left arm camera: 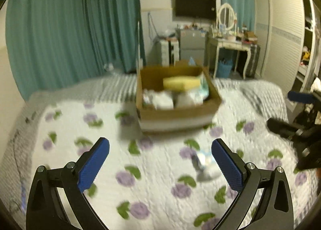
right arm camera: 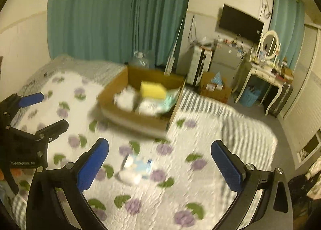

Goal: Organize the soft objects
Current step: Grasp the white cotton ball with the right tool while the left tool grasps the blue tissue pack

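A cardboard box stands on the bed and holds a yellow sponge on top of white soft packs. The box and sponge also show in the right wrist view. A small white and blue soft pack lies on the quilt between the box and my right gripper; it also shows in the left wrist view, by my right-hand finger. My left gripper is open and empty. My right gripper is open and empty above the quilt.
The bed has a white quilt with purple flowers and a striped sheet. Teal curtains, a dressing table and a wardrobe stand beyond the bed. A second cardboard box sits on the floor.
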`<state>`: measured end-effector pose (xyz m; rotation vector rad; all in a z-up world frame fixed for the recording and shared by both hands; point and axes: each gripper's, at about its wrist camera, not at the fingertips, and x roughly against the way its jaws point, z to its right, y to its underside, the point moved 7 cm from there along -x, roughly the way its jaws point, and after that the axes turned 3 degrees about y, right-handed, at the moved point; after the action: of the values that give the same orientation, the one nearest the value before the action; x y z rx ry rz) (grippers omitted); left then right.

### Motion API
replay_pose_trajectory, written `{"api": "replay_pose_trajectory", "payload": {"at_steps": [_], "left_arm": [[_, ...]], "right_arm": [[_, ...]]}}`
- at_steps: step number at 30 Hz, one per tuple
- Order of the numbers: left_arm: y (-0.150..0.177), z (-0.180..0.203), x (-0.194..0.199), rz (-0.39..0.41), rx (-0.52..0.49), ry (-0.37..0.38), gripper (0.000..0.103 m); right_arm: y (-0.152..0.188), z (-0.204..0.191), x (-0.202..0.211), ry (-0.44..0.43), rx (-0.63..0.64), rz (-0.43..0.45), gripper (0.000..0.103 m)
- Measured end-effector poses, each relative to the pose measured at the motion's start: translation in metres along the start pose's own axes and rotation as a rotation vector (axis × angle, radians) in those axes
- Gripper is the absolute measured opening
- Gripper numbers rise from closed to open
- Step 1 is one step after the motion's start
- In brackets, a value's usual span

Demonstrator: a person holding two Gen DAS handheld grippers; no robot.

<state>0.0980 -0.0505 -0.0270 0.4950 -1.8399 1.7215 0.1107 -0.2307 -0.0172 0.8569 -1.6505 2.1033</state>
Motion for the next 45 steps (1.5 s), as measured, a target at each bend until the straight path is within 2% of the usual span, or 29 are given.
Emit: {"api": "replay_pose_trajectory", "payload": {"at_steps": [4,7,11,13,15,17,19,20,23,29,34,41,45], "left_arm": [[0.035,-0.001,-0.031,-0.043,-0.009,-0.056,0.103],[0.055,-0.001,-0.054,-0.080,-0.014,-0.060,0.103],[0.075,-0.007,-0.073,-0.102,-0.008,-0.064,0.103],[0.083,-0.010,-0.083,-0.128,-0.003,-0.062,0.103],[0.088,-0.013,-0.089,-0.147,0.012,-0.049,0.103],[0.092,-0.016,-0.091,-0.155,0.029,-0.047,0.103],[0.094,-0.016,-0.092,-0.157,0.033,-0.042,0.103],[0.093,-0.016,-0.092,-0.157,0.030,-0.041,0.103],[0.092,-0.011,-0.091,-0.157,0.019,-0.036,0.103],[0.079,0.009,-0.085,-0.161,0.000,-0.010,0.103],[0.062,0.040,-0.091,-0.166,0.026,0.041,0.103],[0.060,0.081,-0.125,-0.214,0.021,0.082,0.103],[0.065,0.096,-0.150,-0.253,0.008,0.105,0.103]], "right_arm": [[0.044,-0.017,-0.041,-0.008,0.007,-0.078,0.102],[0.075,-0.029,-0.079,-0.040,-0.011,-0.144,0.102],[0.097,-0.041,-0.113,-0.087,-0.025,-0.192,0.100],[0.103,-0.045,-0.125,-0.112,-0.034,-0.221,0.091],[0.111,-0.050,-0.138,-0.137,-0.038,-0.249,0.087],[0.117,-0.056,-0.145,-0.155,-0.029,-0.270,0.076],[0.121,-0.061,-0.151,-0.167,-0.015,-0.286,0.053],[0.122,-0.063,-0.152,-0.174,-0.010,-0.289,0.046],[0.118,-0.062,-0.143,-0.186,-0.013,-0.260,0.039],[0.098,-0.035,-0.114,-0.162,-0.042,-0.201,0.038],[0.078,0.003,-0.098,-0.091,-0.021,-0.174,0.038],[0.077,0.040,-0.110,-0.011,0.047,-0.209,0.038],[0.082,0.055,-0.127,-0.010,0.039,-0.224,0.038]]}}
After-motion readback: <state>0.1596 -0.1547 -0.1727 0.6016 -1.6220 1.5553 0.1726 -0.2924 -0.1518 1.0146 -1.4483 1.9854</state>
